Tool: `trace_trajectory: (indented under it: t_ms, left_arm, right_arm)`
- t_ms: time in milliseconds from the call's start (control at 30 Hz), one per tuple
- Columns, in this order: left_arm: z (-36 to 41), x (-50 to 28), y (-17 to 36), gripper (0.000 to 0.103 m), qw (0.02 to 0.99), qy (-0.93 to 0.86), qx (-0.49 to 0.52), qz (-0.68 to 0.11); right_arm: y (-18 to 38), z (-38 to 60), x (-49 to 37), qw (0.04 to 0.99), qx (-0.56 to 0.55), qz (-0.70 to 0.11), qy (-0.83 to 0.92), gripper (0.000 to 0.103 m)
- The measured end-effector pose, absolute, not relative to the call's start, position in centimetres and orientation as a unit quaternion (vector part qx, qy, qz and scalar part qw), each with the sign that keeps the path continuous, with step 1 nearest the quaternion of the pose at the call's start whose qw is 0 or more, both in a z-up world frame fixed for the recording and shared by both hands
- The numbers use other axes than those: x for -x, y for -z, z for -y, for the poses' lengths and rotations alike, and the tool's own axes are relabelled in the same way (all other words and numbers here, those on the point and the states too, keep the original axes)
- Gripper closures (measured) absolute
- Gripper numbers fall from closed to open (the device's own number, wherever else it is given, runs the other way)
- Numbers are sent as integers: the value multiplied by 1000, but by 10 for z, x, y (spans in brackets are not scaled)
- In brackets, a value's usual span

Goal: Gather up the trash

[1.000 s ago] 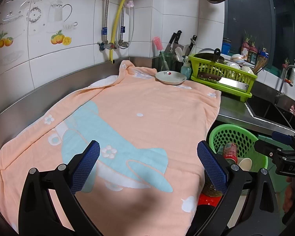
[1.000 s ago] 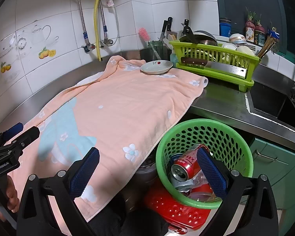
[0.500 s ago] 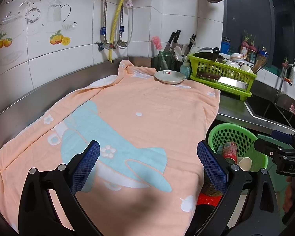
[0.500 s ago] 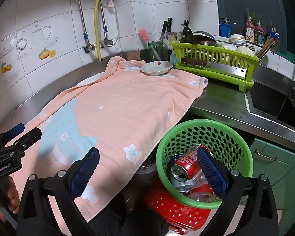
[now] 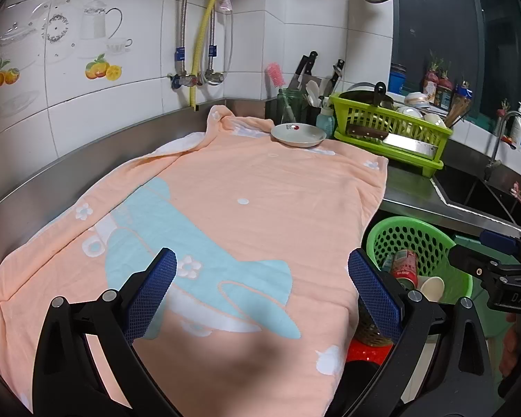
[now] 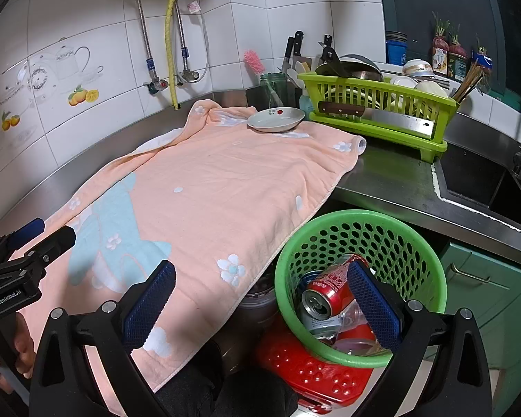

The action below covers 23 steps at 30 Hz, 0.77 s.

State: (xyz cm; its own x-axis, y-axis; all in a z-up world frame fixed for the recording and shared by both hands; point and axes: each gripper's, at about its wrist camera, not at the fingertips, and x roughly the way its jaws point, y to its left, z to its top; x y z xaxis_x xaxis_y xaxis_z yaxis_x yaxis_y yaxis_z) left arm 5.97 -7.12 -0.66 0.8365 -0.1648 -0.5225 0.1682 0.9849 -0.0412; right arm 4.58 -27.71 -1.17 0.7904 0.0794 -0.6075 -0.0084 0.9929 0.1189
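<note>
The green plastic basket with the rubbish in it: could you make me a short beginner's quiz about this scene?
1. True or false: the left gripper is holding something.
2. Which item lies in the green perforated plastic basket? A) red drink can B) kitchen knife C) pink brush
3. Fill in: the white shallow dish rests on the peach ____.

Key: 1 false, both it and the right gripper are open and empty; 2 A; 3 towel.

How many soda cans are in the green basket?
2 that I can see: a red can lying on top in the green basket, and a silvery can just under it. More may be hidden below.
</note>
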Motion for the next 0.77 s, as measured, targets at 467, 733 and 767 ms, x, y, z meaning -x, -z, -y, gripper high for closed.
trace_trajectory:
  t_ms: [467,733,767]
  left_arm:
    - [80,-61,8,5,957,100,-7,-273]
    - [84,-62,7,5,956,103,-8,-276]
    - [84,-62,7,5,956,102,-8,-276]
  right_arm:
    - [14,280,-43,944,-57,-323,-22,7]
    - [14,280,-43,944,-58,-323,-22,7]
    - [14,280,-43,944,-57,-323,-22,7]
